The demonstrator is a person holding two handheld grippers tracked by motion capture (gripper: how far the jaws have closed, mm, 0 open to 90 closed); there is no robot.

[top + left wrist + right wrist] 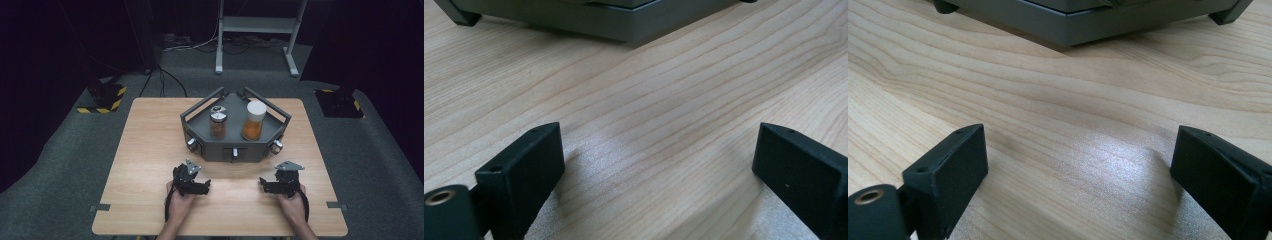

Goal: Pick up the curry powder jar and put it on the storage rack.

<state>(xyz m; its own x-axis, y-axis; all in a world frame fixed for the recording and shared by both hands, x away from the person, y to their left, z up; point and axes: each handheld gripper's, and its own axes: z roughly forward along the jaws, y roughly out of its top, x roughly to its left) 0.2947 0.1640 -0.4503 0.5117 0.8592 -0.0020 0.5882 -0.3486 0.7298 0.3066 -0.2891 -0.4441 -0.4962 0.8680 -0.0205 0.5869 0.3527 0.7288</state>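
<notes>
Left tongs: low over the near half of the surface, left of centre, in the person's left hand. Jaws stand wide apart with bare wood between them, as the left gripper view shows. They point toward the middle of the near edge.
Spice jar: standing upright in the left part of the tray, metal cap on top, brown contents below. It stands well apart from the left tongs.
Tray: dark grey, angular, sitting on the far half of the surface, around the centre line. Rails run along its back sides, and knobs show on its front wall. Its front wall also shows at the top of the left gripper view and of the right gripper view.
Orange jar: upright in the right part of the tray, white lid, orange contents, just beside the spice jar but apart from it.
Right tongs: near half of the surface, right of centre, in the right hand. Jaws gape wide, only wood grain between them in the right gripper view. They face the left tongs across a bare stretch of surface.
</notes>
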